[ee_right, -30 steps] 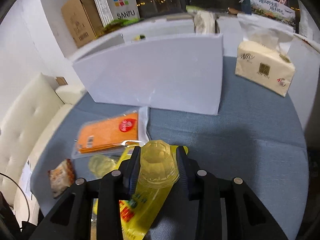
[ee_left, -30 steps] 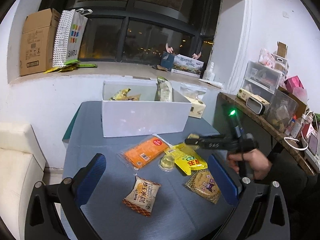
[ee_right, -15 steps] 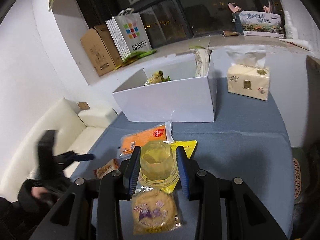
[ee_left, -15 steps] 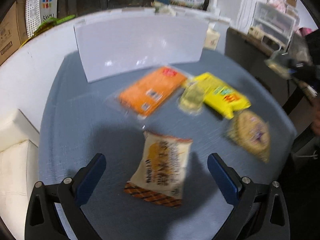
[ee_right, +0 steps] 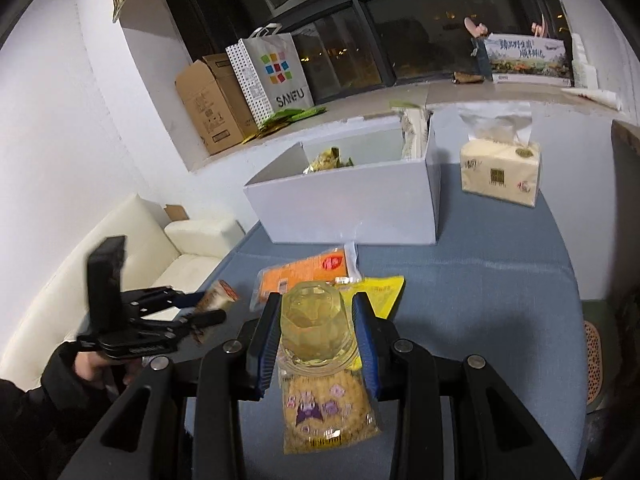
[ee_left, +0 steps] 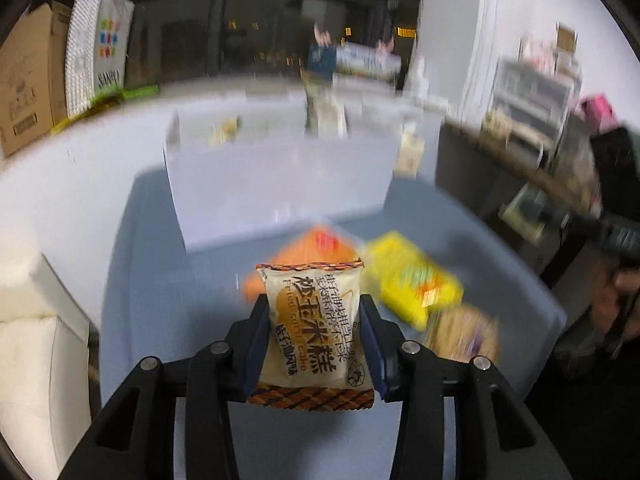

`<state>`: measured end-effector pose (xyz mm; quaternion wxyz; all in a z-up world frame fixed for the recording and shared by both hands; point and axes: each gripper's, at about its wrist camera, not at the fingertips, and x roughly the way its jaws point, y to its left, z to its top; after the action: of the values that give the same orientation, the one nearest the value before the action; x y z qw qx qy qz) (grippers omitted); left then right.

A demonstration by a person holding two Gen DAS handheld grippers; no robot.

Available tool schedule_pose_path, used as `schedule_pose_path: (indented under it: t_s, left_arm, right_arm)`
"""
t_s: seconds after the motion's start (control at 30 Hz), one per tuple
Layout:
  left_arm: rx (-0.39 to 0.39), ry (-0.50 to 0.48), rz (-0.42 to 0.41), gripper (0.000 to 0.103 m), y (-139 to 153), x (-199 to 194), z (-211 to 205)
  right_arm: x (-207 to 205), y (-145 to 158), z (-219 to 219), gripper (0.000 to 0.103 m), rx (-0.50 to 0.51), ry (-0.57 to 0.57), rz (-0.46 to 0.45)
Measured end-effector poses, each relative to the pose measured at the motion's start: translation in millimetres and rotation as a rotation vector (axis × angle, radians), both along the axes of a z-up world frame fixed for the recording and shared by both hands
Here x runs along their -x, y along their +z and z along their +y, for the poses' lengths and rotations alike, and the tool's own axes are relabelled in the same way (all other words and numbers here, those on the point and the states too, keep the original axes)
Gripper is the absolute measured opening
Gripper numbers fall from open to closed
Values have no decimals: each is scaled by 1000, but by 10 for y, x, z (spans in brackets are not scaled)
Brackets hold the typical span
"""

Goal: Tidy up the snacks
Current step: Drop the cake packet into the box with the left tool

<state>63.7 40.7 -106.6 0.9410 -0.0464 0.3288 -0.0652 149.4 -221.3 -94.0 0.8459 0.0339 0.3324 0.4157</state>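
Now my left tool [ee_left: 314, 336] is closing on the cream-and-brown fried corn cake packet [ee_left: 314, 326]; the packet stands between the two blue pads, which sit at its side edges, its printed face toward the camera and its long axis running away from me toward the white rectangular cardboard box [ee_left: 280, 188]. My right tool [ee_right: 316, 328] is clamped on the clear plastic jelly cup with yellow filling [ee_right: 314, 330], rim facing forward, and I hold it above the blue-grey cloth-covered surface [ee_right: 480, 300].

Everything turns on the box. From my left tool it lies straight ahead and beyond, open at the top, with a few wrapped snacks already showing inside. From my right tool it also lies ahead, slightly left of centre, with its near wall facing me. Judging by the two views, neither hand looks clearly nearer, so I expect either load could go over the near wall.

Between my tools and the box, on the surface, lie the flat orange plastic snack pack [ee_right: 304, 274], closest to the box's near wall, and the yellow foil snack bag [ee_right: 376, 292] just beside it. The round biscuit in a clear wrapper with purple print [ee_right: 326, 412] lies on the side of the yellow bag away from the box, below my right tool. A cream tissue pack [ee_right: 500, 170] stands to the right of the box, apart from it.
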Motion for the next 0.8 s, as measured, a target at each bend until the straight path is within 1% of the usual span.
schedule_pose_path:
  t_s: [0.03, 0.1, 0.2, 0.23, 0.3, 0.37, 0.4, 0.43, 0.47, 0.53, 0.63, 0.67, 0.7, 0.73, 0.77, 0.8]
  left_arm:
    - [25, 15, -43, 47, 149, -49, 31]
    - [76, 40, -98, 47, 346, -204, 121]
    - [141, 77, -182, 47, 652, -460, 249]
    - [139, 87, -214, 47, 775, -609, 281]
    - [126, 115, -229, 47, 904, -898, 351]
    - [152, 129, -226, 47, 1012, -1239, 454]
    - [152, 141, -209, 47, 1038, -1434, 504]
    - [148, 149, -199, 47, 1048, -1540, 530]
    - [145, 156, -183, 47, 1042, -1688, 561]
    - [144, 168, -140, 47, 980, -1949, 612]
    - [115, 174, -103, 49, 846, -2196, 601]
    - [105, 177, -88, 56, 810, -2251, 595]
    - [97, 175, -64, 80, 781, -2316, 595]
    - [94, 189, -43, 95, 756, -2350, 605]
    - [105, 206, -49, 103, 742, -2327, 625]
    - [129, 212, -56, 103, 734, -2285, 667]
  right_arm:
    - [-28, 37, 37, 38, -1, 1, -10]
    - [-91, 122, 112, 38, 2, -3, -35]
    - [-288, 346, 267, 38, -11, -1, -85]
    - [-360, 415, 314, 38, -15, 3, -94]
    - [-603, 611, 458, 38, -29, 9, -108]
    - [-885, 796, 623, 38, -35, -1, -128]
    - [-1026, 855, 703, 38, -35, -6, -123]
    - [-1146, 894, 781, 38, -26, -18, -123]
    - [-1339, 924, 891, 38, -7, -49, -122]
    - [-1607, 915, 1014, 38, 16, -76, -97]
    - [-1956, 833, 1162, 38, 53, -113, -61]
    - [-2031, 801, 1198, 38, 61, -118, -52]
    - [-2096, 764, 1233, 38, 68, -109, -44]
    - [-2150, 722, 1266, 40, 79, -101, -35]
    - [-2188, 693, 1284, 46, 84, -89, -24]
    - [-2236, 656, 1301, 59, 92, -75, -5]
